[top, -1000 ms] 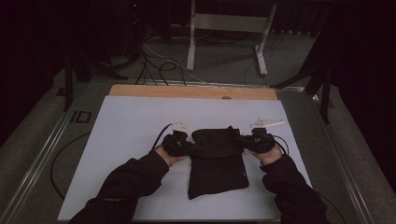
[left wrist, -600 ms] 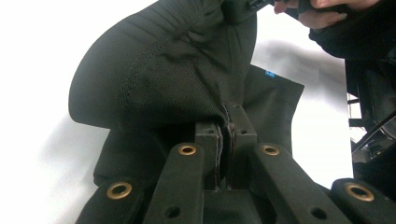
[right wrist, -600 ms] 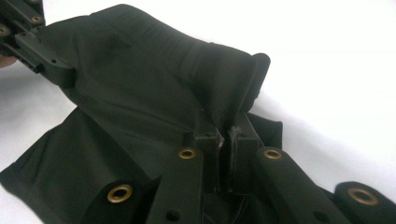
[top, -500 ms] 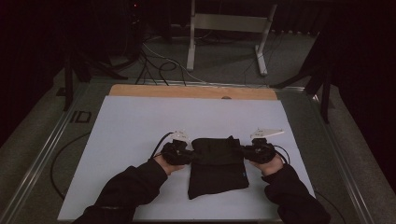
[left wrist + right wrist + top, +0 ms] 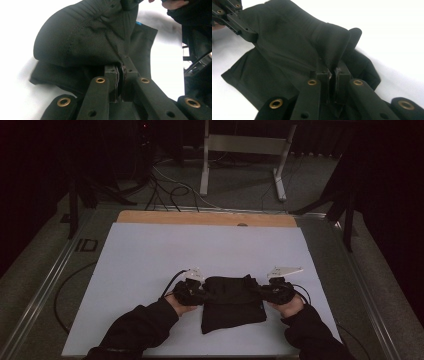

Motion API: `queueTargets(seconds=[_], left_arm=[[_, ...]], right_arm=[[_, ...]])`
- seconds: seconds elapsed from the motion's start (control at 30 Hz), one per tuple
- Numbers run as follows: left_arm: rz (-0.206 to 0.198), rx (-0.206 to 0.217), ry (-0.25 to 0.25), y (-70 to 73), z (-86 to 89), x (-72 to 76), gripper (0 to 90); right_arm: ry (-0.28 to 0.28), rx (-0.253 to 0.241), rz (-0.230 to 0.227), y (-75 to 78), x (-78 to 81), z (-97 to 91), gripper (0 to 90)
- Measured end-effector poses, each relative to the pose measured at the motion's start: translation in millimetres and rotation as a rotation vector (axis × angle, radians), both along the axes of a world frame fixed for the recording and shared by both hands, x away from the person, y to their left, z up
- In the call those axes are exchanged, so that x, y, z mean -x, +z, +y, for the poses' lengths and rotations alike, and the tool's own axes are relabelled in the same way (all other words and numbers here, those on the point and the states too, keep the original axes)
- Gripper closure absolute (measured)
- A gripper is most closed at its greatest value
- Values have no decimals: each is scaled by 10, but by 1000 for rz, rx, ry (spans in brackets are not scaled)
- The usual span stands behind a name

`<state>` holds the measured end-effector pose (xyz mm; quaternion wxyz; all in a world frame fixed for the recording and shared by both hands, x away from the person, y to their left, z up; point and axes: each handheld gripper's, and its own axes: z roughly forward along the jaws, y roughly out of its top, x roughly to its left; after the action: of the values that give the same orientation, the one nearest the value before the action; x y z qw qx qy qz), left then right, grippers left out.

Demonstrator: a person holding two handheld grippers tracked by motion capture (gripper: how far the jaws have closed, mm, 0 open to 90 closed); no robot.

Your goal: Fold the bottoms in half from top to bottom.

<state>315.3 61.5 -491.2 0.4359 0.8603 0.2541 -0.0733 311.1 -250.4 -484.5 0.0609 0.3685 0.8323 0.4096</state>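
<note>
Left gripper [image 5: 192, 291] and right gripper [image 5: 274, 291] flank a black cloth [image 5: 231, 302] on the white table [image 5: 150, 255].

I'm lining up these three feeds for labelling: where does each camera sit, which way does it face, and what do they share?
High view: above the person's side, looking forward and down on the white table; both forearms, left gripper and right gripper show.
Left gripper view: rides the left gripper, looking along its jaws shut on the black garment.
Right gripper view: rides the right gripper, jaws shut on the same cloth; the other gripper shows at top left.
Shared: the black garment, pinched at both ends.
</note>
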Motion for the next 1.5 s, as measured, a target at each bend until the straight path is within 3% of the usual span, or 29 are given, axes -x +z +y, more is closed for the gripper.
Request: queueTargets(seconds=[0.07, 0.3, 0.5, 0.77, 1.07, 1.23, 1.4, 1.5], left_arm=[[22, 7, -1, -50, 17, 22, 862], [41, 8, -5, -95, 8, 98, 862], [49, -11, -14, -110, -14, 170, 861], [56, -46, -4, -214, 30, 137, 861], [9, -69, -17, -193, 49, 14, 861], [16, -69, -11, -196, 66, -37, 861], [-1, -83, -19, -185, 61, -31, 859], [-52, -110, -4, -149, 67, -34, 858]], right_arm=[[2, 7, 10, -25, 8, 2, 852], [10, 27, 24, -77, 56, 27, 852], [15, 44, 32, -101, 53, 30, 851], [16, 64, 52, -135, 83, 69, 850], [-1, 60, 57, -134, 117, 64, 849], [-6, 64, 57, -139, 112, 74, 847], [-9, 58, 68, -179, 100, 74, 845], [-12, 47, 66, -171, 107, 79, 843]])
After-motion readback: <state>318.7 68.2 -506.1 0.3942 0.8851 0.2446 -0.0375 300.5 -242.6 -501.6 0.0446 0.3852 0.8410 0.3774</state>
